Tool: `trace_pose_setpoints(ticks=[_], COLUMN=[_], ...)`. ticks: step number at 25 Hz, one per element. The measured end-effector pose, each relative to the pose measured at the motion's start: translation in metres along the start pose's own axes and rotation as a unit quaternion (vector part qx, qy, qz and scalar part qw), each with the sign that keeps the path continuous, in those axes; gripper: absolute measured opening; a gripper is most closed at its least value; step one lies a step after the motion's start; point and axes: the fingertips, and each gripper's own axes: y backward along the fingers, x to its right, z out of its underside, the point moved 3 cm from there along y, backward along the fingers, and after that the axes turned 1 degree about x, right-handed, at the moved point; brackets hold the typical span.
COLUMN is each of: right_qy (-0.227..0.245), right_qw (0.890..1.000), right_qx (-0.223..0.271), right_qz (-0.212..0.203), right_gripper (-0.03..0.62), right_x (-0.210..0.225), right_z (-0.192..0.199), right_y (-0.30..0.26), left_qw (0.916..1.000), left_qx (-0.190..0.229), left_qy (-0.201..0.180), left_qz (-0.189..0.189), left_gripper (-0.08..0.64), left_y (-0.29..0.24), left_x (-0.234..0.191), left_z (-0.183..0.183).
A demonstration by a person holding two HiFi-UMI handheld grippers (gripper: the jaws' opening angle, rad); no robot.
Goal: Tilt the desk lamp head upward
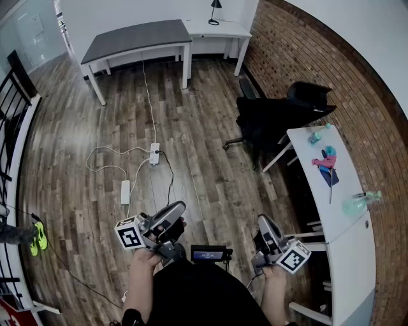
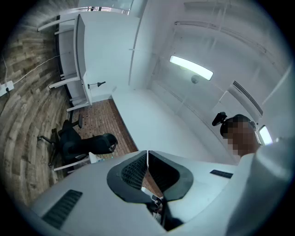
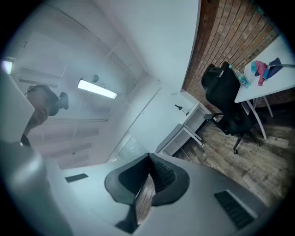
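Observation:
The black desk lamp (image 1: 215,11) stands on a white desk (image 1: 220,30) at the far end of the room, well away from both grippers. It also shows small in the left gripper view as the lamp (image 2: 97,85) and in the right gripper view as the lamp (image 3: 183,109). My left gripper (image 1: 178,210) and right gripper (image 1: 262,222) are held low, close to the person's body, and point up and forward. In each gripper view the jaws meet with nothing between them: left gripper (image 2: 147,155), right gripper (image 3: 149,159).
A grey table (image 1: 137,38) stands beside the lamp's desk. A black office chair (image 1: 280,114) sits by a curved white desk (image 1: 347,242) on the right, which carries bottles and a pink and blue item. Power strips (image 1: 154,153) and cables lie on the wooden floor.

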Motion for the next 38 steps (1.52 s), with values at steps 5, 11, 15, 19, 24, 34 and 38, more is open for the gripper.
trace_pose_setpoints(ticks=[5, 11, 15, 19, 24, 34, 38], right_qy=[0.001, 0.006, 0.012, 0.016, 0.011, -0.009, -0.014], right_qw=[1.000, 1.000, 1.000, 1.000, 1.000, 1.000, 1.000], right_qx=[-0.003, -0.010, -0.012, -0.008, -0.002, -0.014, -0.004], right_qz=[0.001, 0.005, 0.010, 0.019, 0.028, 0.024, -0.005], right_gripper=[0.012, 0.012, 0.012, 0.012, 0.012, 0.014, 0.014], right_x=[-0.004, -0.010, -0.016, -0.017, -0.015, 0.006, 0.033], right_z=[0.004, 0.013, 0.016, 0.019, 0.023, 0.024, 0.007], right_y=[-0.009, -0.022, -0.031, -0.039, -0.044, -0.076, -0.110], left_qw=[1.0000, 0.9999, 0.9999, 0.9998, 0.9998, 0.9993, 0.9986], left_qx=[0.001, -0.002, -0.003, -0.001, 0.003, 0.019, 0.022], left_qy=[0.002, 0.009, 0.010, 0.014, 0.016, 0.023, 0.014], left_qz=[0.002, 0.006, 0.010, 0.012, 0.009, -0.022, -0.046], left_gripper=[0.011, 0.011, 0.011, 0.011, 0.011, 0.011, 0.011], left_y=[0.005, 0.011, 0.013, 0.019, 0.027, 0.029, 0.014], left_x=[-0.002, -0.008, -0.010, -0.015, -0.021, -0.044, -0.071], left_z=[-0.008, -0.017, -0.027, -0.036, -0.046, -0.067, -0.084])
